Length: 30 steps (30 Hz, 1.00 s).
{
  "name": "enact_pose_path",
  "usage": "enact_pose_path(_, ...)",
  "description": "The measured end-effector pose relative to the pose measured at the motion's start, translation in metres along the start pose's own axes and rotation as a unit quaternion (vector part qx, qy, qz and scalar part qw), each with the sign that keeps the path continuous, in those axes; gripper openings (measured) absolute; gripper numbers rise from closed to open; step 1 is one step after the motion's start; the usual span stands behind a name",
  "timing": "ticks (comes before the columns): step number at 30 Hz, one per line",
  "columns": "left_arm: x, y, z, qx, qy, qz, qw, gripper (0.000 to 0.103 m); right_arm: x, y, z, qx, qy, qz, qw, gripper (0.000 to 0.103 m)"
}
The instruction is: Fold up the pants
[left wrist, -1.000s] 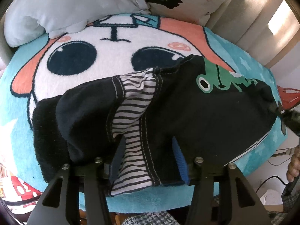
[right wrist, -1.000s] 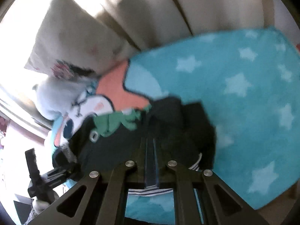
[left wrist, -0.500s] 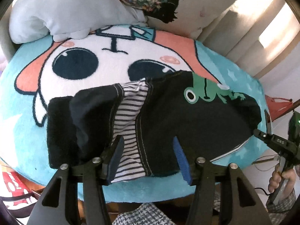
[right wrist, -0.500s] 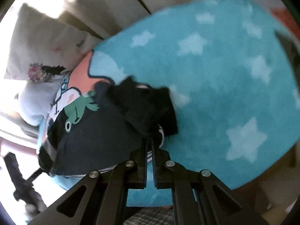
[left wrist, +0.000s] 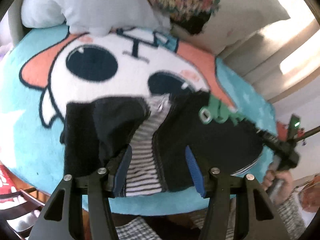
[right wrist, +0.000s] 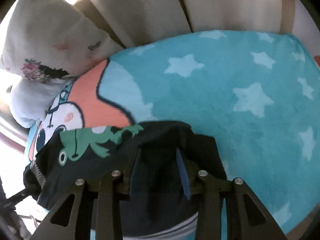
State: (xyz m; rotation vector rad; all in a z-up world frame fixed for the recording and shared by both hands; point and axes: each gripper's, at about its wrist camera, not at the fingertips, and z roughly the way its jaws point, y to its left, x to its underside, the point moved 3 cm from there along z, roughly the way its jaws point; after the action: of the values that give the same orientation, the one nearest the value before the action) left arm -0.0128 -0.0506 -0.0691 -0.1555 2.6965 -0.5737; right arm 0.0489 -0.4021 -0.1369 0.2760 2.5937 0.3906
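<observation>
Lay folded over on the turquoise cartoon blanket (left wrist: 30, 104): the dark pants (left wrist: 220, 140), striped lining turned out near the waistband, green frog print (right wrist: 84, 142) up. Were bunched rather than flat, one side doubled in a thick dark roll.

Left claw (left wrist: 160, 170) hung just above the near hem, jaws apart with striped cloth showing between the blue pads (left wrist: 192, 166) but nothing pinched. Right claw (right wrist: 160, 166), also seen at the pants' far edge in the left wrist view, had just been opening, jaws now apart over a hump of dark fabric, the cloth beneath and not clamped, as far as could be told.

Judged as the moment of letting go after a fold laid across. Called next for a fresh hold, probably on the near hem and the loose rolled side, then a smoothing or second fold toward the frog. Risked dragging the soft pile out of line if snagged.

Behind: pale pillows (left wrist: 90, 4) and a curtain (right wrist: 180, 10).
</observation>
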Motion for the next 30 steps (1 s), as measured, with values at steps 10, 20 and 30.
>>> enact_pose_path(10, -0.040, 0.032, 0.045, -0.030, 0.032, -0.035, 0.9984, 0.055, 0.006, 0.015, -0.035, 0.002, -0.029, 0.018, 0.999, 0.050)
enact_pose_path(20, -0.054, -0.023, 0.000, 0.036, 0.065, 0.097, 0.9925, 0.058, 0.041, -0.030, -0.104, 0.038, -0.095, 0.152, 0.983, 0.060)
enact_pose_path(30, -0.061, -0.177, 0.070, 0.130, 0.158, 0.229, 0.9517, 0.059, 0.080, -0.048, -0.095, 0.009, -0.081, 0.189, 0.979, 0.066)
